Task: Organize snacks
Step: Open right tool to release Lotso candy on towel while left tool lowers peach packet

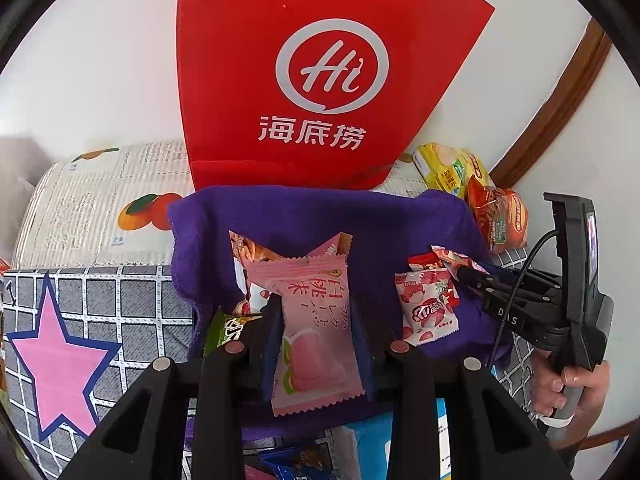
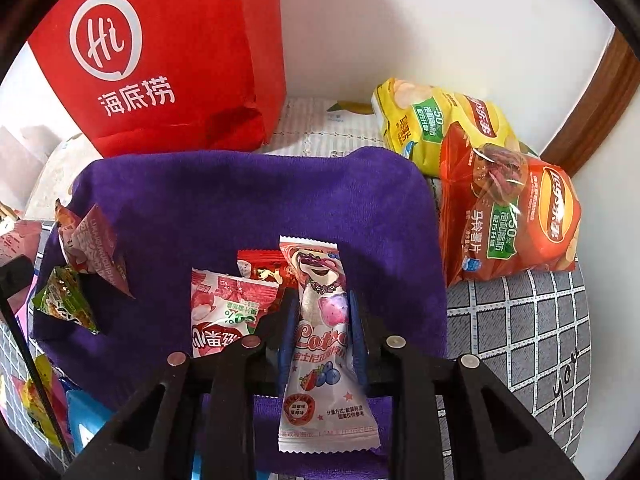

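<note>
My left gripper is shut on a pink peach snack packet, held over the purple cloth. My right gripper is shut on a white Lotso candy packet above the same cloth; it also shows in the left wrist view at the cloth's right side. A red-and-white lychee packet and a red packet lie on the cloth beside it; the lychee packet shows in the left wrist view. A green packet and a brown-pink packet sit at the cloth's left.
A red paper bag stands against the white wall behind the cloth. A yellow chip bag and an orange chip bag lie at the right by a wooden frame. More packets lie near the front left.
</note>
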